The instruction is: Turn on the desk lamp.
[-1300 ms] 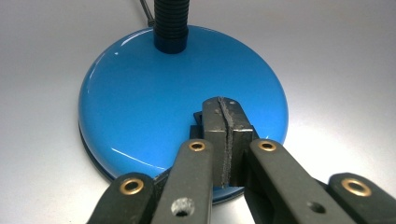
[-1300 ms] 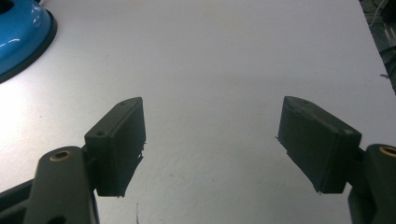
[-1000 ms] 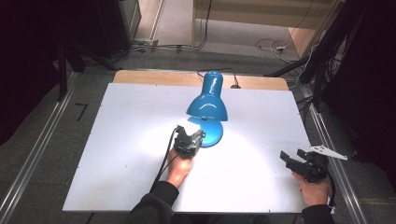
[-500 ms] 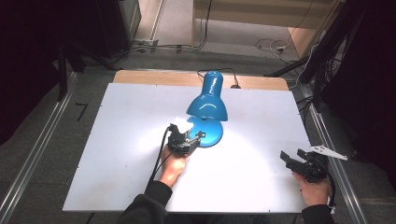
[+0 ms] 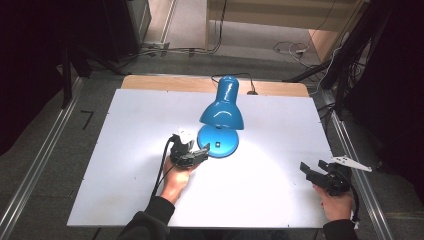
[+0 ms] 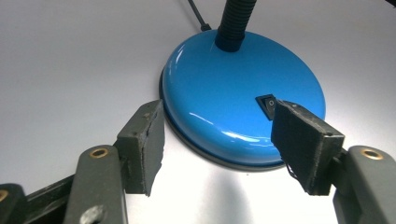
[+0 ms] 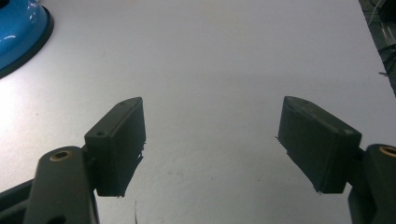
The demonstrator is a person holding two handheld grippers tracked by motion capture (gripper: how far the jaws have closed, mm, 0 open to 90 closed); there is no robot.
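A blue desk lamp stands mid-table, its round base (image 5: pixel 218 141) under its shade (image 5: pixel 222 114), casting a bright patch on the white board. My left gripper (image 5: pixel 199 152) sits just left of the base. Its jaws have just been opening and now stand apart with nothing pressed between them. In the left gripper view, my left gripper (image 6: pixel 219 142) frames the near rim of the base (image 6: pixel 224 93), with the black rocker switch (image 6: pixel 267 103) just beyond the right pad (image 6: pixel 303 144). My right gripper (image 5: pixel 315 169) rests open near the table's right front corner, and in its own view my right gripper (image 7: pixel 210 144) has only bare board between its pads.
The white tabletop (image 5: pixel 140 115) has a wooden strip (image 5: pixel 165 82) along its back edge, where the lamp's black cable (image 5: pixel 240 76) runs off. Metal rails (image 5: pixel 40 165) flank both sides. The lamp base (image 7: pixel 18 28) shows at the right gripper view's top left.
My left gripper has drawn back leftward from the lamp base, and its jaws have gone from nearly closed to apart. The right gripper has stayed put.
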